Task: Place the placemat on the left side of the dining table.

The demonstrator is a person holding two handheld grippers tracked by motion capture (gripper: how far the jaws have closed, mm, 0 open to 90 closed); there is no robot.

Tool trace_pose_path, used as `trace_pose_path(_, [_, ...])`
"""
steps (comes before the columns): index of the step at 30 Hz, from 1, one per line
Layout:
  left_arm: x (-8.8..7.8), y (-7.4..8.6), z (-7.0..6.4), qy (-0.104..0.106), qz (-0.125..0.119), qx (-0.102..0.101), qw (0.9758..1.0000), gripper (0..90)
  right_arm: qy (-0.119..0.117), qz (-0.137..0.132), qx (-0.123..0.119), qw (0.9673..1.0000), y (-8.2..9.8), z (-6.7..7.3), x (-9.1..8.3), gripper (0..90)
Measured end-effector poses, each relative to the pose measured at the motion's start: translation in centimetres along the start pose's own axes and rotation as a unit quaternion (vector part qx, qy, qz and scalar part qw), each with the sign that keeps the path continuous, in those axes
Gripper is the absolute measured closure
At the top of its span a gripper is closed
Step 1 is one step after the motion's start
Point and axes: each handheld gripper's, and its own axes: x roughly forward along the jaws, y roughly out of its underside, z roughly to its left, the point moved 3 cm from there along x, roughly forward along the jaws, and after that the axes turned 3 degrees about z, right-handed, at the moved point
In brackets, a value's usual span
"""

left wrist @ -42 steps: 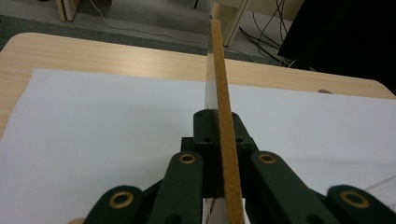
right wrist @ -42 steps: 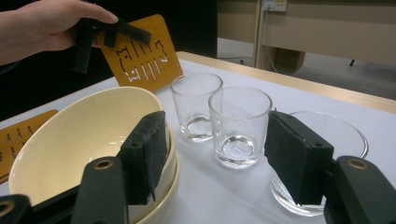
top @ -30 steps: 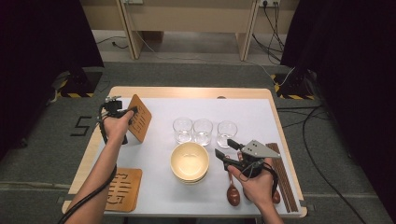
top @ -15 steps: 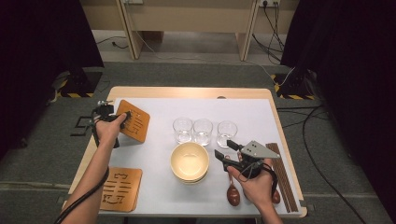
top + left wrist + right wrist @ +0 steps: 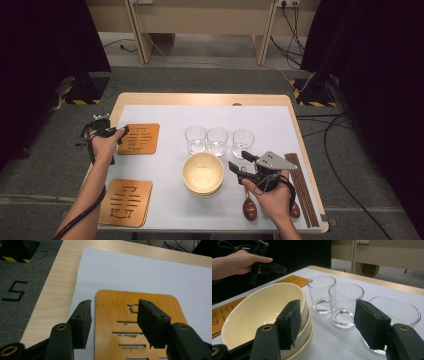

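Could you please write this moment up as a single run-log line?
left hand-held gripper: jaws just opening, over near edge of far coaster, flat on mat | right hand-held gripper: open, empty, beside stacked bowls

Orange wooden coaster [image 5: 140, 322] with smooth cut-out slots, matt black plastic tongs [image 5: 113, 322], pale wood-grain counter [image 5: 53, 290], matt white paper sheet [image 5: 140, 272], clear glossy glasses [image 5: 322, 293], glossy cream ceramic bowls [image 5: 259, 312].
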Motion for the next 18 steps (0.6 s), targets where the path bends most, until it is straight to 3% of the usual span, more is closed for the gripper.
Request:
trace_pose_path(4, [-1.8, 1.1, -0.2, 0.015, 0.019, 0.030, 0.9993, 68.6, 0.001, -0.003, -0.002, 1.0000, -0.1, -0.1, -0.1, 39.2])
trace_pose_path(8, [-3.1, 3.4, -0.8, 0.038, 0.049, 0.045, 0.9970, 78.5, 0.006, -0.003, -0.004, 1.0000, -0.2, -0.3, -0.3, 39.7])
trace_pose_path(12, [-3.6, 5.3, -0.8, 0.040, 0.069, 0.046, 0.9958, 82.5, 0.009, 0.000, -0.005, 1.0000, -0.2, -0.5, -0.4, 41.6])
trace_pose_path(18, [-3.4, 6.2, -1.1, 0.037, 0.085, 0.060, 0.9939, 84.8, 0.010, 0.002, -0.003, 0.9999, -0.2, -0.5, -0.3, 42.6])
